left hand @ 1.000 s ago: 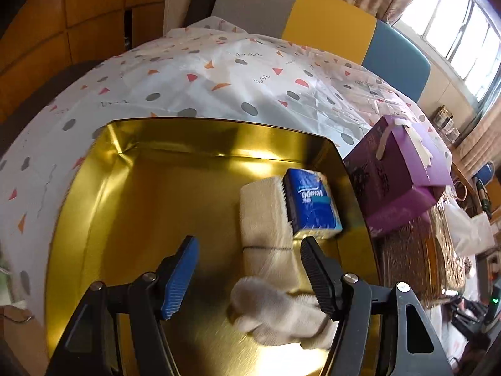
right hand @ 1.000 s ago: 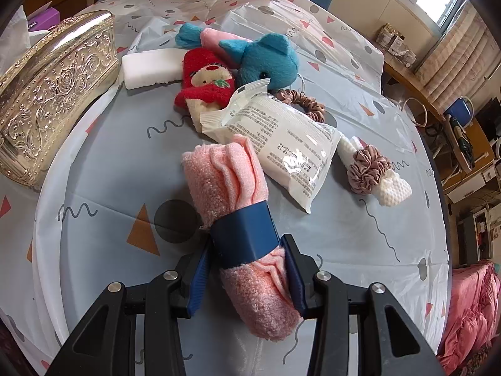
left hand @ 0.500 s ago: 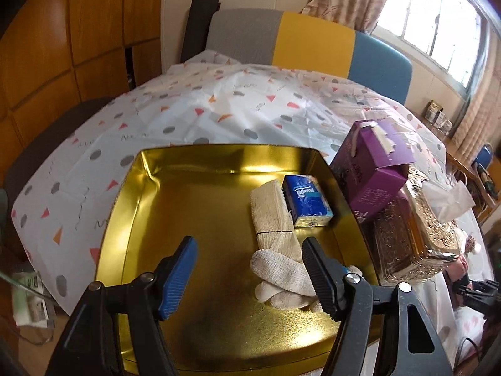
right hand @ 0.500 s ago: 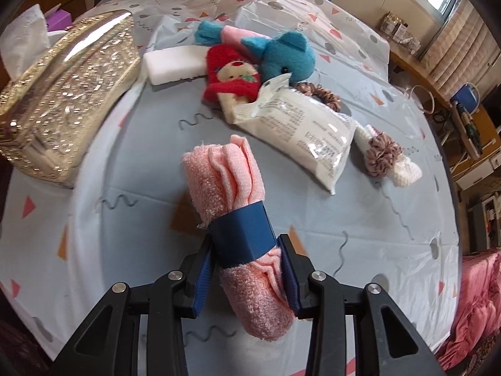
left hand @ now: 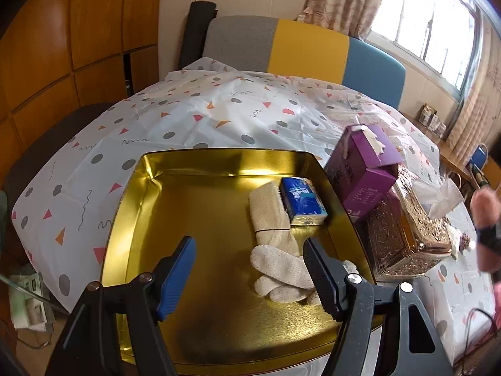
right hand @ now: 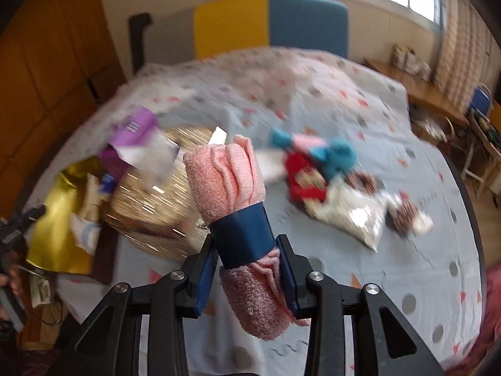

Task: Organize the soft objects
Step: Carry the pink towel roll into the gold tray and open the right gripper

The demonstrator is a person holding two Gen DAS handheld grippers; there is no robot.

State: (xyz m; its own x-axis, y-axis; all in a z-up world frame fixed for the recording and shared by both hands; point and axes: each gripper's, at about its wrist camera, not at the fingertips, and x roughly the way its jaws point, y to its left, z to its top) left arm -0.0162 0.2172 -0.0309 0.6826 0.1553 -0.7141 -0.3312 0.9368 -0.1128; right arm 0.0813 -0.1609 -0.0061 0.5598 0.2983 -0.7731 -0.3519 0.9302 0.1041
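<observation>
My right gripper is shut on a rolled pink towel with a dark blue band, held in the air above the table. In the left wrist view my left gripper hangs open over a shallow gold tray, nothing between its fingers. Inside the tray lie cream socks and a blue tissue pack. The pink towel shows blurred at that view's right edge. On the tablecloth beyond the towel lie a teal plush, a red plush, a white packet and brown scrunchies.
A purple box and an ornate gold tissue box stand right of the tray. The gold tissue box is left of the raised towel. A grey, yellow and blue bench backs the table. The patterned cloth drops off at the near edge.
My right gripper has lifted the pink towel off the table and swung it left toward the gold boxes; that view is now blurred. My left gripper rose and pulled back, still open.
</observation>
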